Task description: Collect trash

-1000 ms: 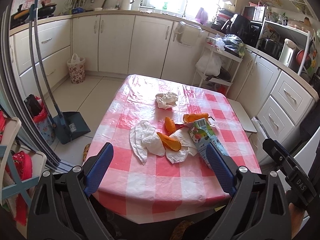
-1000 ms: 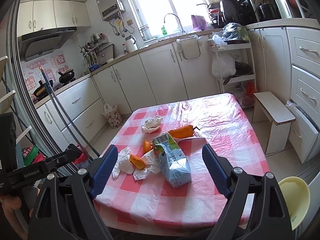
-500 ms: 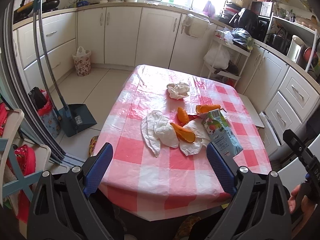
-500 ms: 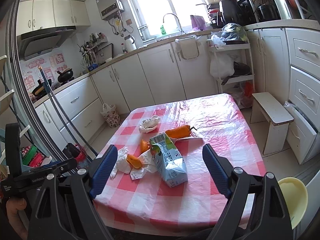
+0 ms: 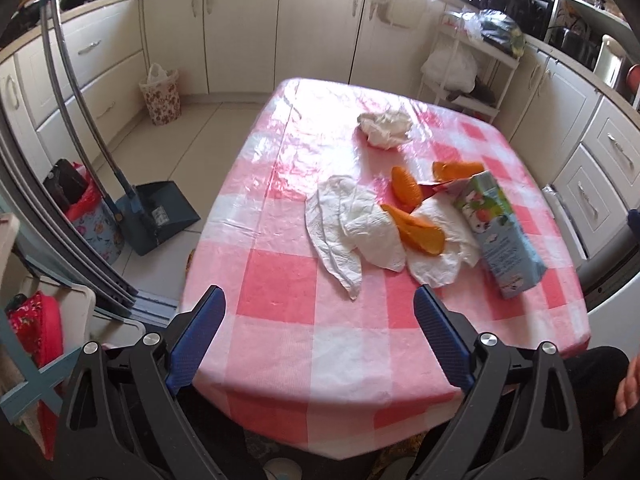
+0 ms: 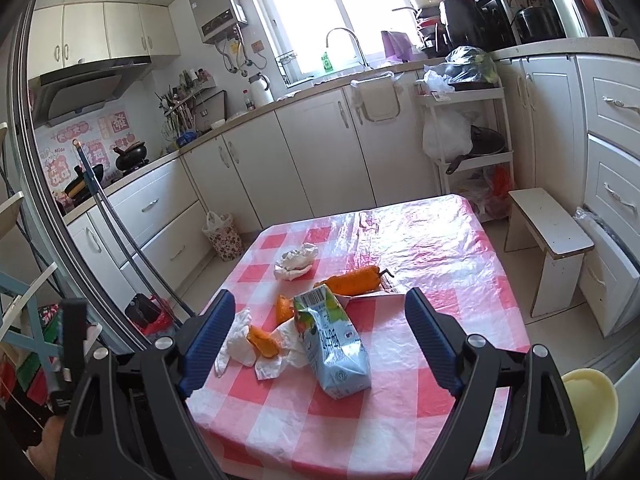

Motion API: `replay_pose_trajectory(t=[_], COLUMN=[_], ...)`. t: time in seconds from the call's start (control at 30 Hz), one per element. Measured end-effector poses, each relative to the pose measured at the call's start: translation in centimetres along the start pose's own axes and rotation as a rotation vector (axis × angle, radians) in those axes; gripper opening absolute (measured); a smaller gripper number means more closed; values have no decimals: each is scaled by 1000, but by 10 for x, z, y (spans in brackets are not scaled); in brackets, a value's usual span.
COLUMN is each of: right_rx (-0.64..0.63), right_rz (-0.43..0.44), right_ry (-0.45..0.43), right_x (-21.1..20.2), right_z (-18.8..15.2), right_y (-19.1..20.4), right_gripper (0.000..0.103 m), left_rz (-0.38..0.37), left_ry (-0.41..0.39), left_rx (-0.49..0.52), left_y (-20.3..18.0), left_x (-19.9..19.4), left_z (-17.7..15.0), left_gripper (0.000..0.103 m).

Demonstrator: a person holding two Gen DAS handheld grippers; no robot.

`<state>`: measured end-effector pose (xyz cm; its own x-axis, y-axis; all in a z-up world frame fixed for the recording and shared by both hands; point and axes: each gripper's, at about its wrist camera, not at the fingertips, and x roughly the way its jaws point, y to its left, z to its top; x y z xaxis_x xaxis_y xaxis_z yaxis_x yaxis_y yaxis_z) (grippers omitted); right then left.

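Trash is scattered over the middle of the table [image 5: 312,344], which is covered by a pink-and-white checked plastic cloth. A light-blue juice carton [image 5: 500,236] with a torn-open top is laid on its side near the table's right edge in the left wrist view. Flat white paper napkins [image 5: 352,232] are spread just beside it, with orange peel pieces [image 5: 416,232] lying on and around them. A crumpled white tissue [image 5: 385,129] is set apart, farther toward the cabinets. An orange pepper [image 6: 354,280] with a dark stem is seen behind the carton in the right wrist view. The left tongs [image 5: 316,336] are held apart above the near table edge, nothing between them. The right tongs [image 6: 320,344] are likewise spread wide and empty, with the carton framed between the fingers.
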<state>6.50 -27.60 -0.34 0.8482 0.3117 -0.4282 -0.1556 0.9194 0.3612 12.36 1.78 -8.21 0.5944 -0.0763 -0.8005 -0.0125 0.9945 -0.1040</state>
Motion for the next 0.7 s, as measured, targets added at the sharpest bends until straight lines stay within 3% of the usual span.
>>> replay_pose_trajectory(t=[0.33, 0.5, 0.7], right_rx=[-31, -17, -21], right_rz=[29, 28, 31], right_ry=[-9, 3, 0], right_x=[9, 13, 11], right_z=[0, -1, -2], right_y=[-4, -9, -10], right_gripper=[86, 86, 87], left_rz=[-24, -56, -8], left_ry=[81, 60, 64], left_rx=[80, 109, 254], left_y=[-25, -41, -69], left_x=[98, 137, 162], left_z=[61, 95, 111], left_gripper=[92, 96, 96])
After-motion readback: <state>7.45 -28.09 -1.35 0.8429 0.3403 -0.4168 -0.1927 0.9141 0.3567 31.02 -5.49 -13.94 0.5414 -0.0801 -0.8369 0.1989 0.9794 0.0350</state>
